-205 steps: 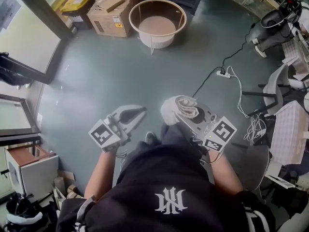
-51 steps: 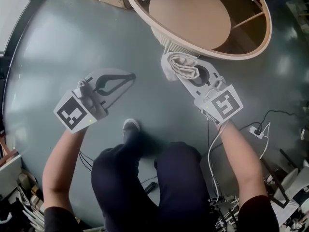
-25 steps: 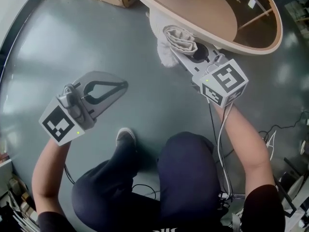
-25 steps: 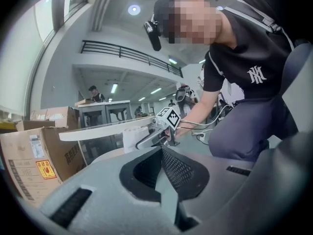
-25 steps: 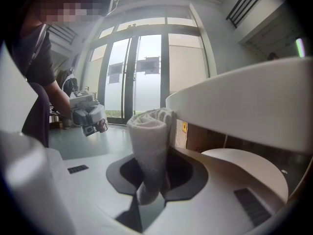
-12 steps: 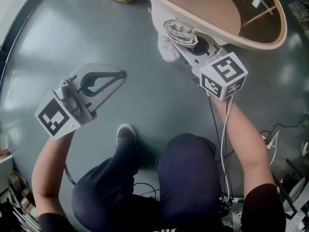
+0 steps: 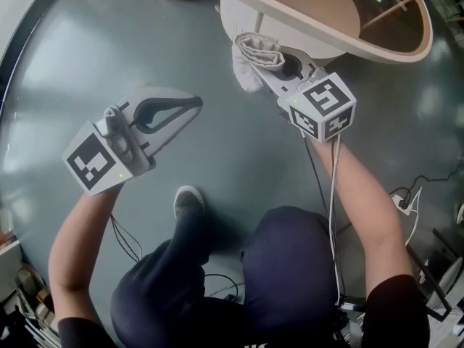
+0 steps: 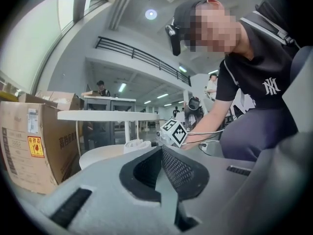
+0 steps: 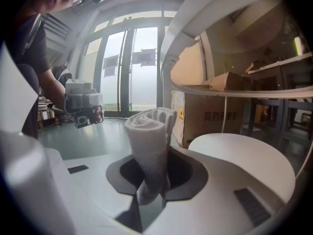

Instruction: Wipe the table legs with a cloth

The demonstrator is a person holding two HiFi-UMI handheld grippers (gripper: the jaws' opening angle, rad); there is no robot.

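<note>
I have closed right in on the table (image 7: 410, 46); a few seconds back it stood well off across the floor (image 7: 87, 64), and now its round rim fills the top edge of the head view and I am crouched low, one shoe (image 7: 188, 199) planted between my arms; in the last half second my right gripper (image 7: 262, 62) has crept a little further under that rim, carrying the cloth (image 7: 255, 48) up to the near edge of the table's white lower shelf (image 7: 319, 43); its jaws are clenched on the rolled cloth (image 9: 150, 141), which stands up out of them with a loose tail hanging below; from its own view the shelf (image 9: 244, 160) lies just beside the cloth and a thin leg (image 9: 224, 115) rises beyond, with a cardboard box (image 9: 205, 115) behind; I cannot tell whether the cloth touches anything yet; my left gripper (image 7: 190, 107) has swung slightly up and rightward but hangs over bare floor, well apart from the table, its jaws pressed together on nothing (image 8: 161, 153); I judge the approach is over and the wiping not yet begun; the next move wants the cloth brought sideways onto a leg.
</note>
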